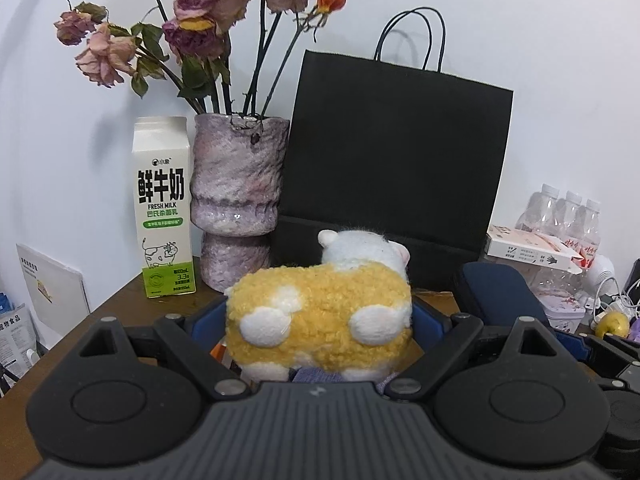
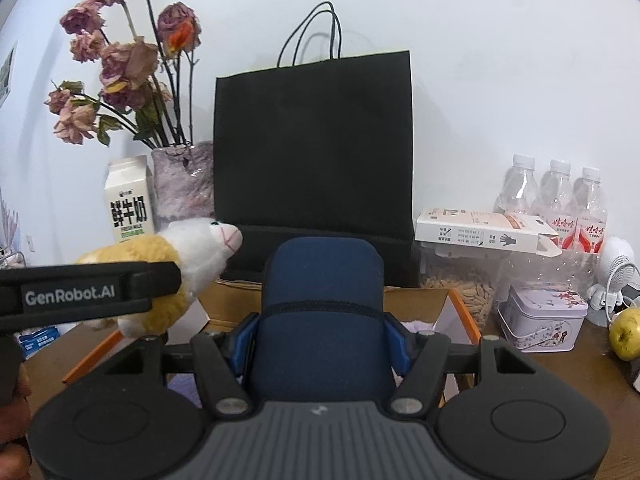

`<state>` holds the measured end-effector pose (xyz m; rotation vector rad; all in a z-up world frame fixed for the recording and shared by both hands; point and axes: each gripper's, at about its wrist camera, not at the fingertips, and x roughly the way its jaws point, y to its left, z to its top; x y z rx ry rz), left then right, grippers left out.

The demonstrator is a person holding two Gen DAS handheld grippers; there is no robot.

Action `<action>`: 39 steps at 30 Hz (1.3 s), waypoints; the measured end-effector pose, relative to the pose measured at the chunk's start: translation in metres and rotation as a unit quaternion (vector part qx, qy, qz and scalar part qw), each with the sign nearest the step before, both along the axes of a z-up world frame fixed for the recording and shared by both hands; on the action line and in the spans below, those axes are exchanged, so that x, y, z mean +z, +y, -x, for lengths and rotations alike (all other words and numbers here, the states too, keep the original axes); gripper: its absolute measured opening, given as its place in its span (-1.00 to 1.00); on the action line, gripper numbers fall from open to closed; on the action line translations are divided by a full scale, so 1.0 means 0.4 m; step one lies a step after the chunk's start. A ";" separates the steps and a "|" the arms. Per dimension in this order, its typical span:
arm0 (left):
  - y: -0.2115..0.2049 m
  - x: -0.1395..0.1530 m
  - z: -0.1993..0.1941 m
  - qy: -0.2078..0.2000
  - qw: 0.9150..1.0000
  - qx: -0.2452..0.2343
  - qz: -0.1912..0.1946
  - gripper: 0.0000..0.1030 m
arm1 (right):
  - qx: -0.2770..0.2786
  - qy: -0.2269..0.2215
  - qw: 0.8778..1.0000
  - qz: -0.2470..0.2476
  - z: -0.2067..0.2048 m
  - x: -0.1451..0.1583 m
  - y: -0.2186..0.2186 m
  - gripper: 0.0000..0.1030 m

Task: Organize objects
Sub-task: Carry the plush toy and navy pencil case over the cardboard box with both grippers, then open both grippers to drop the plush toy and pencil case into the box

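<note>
A fluffy yellow-and-white plush animal (image 1: 320,312) fills the left wrist view, and my left gripper (image 1: 316,320) is shut on its sides with the blue pads pressed into the fur. From the right wrist view the same plush animal (image 2: 200,252) hangs at the left, held in the left gripper (image 2: 88,292). My right gripper (image 2: 322,336) is shut on a navy blue soft case (image 2: 320,280) that stands upright between its blue pads. That navy case (image 1: 496,288) also shows at the right of the left wrist view. Both held things hover over an open cardboard box (image 2: 464,312) with orange-edged flaps.
Against the wall stand a black paper bag (image 2: 312,140), a purple vase of dried roses (image 1: 236,184) and a milk carton (image 1: 164,208). To the right are water bottles (image 2: 556,192), a white carton (image 2: 480,232), a jar of seeds (image 2: 456,288), a lilac tin (image 2: 544,320) and a yellow-green fruit (image 2: 626,336).
</note>
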<state>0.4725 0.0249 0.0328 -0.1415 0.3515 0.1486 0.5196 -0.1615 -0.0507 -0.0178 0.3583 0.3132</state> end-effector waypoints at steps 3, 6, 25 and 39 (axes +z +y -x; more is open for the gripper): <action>0.001 -0.003 -0.020 0.003 1.000 0.000 0.001 0.80 | -0.003 0.001 1.000 0.003 -0.019 -0.004 -0.002 0.21; 0.000 -0.007 -0.036 0.006 1.000 -0.002 0.000 0.80 | -0.004 0.005 1.000 0.006 -0.038 -0.012 -0.003 0.21; 0.013 -0.046 -0.079 0.023 1.000 -0.002 0.009 1.00 | -0.026 0.011 0.999 0.017 -0.076 -0.041 -0.015 1.00; 0.010 -0.036 -0.062 0.018 1.000 -0.004 0.009 1.00 | -0.015 0.016 1.000 0.019 -0.066 -0.044 -0.014 1.00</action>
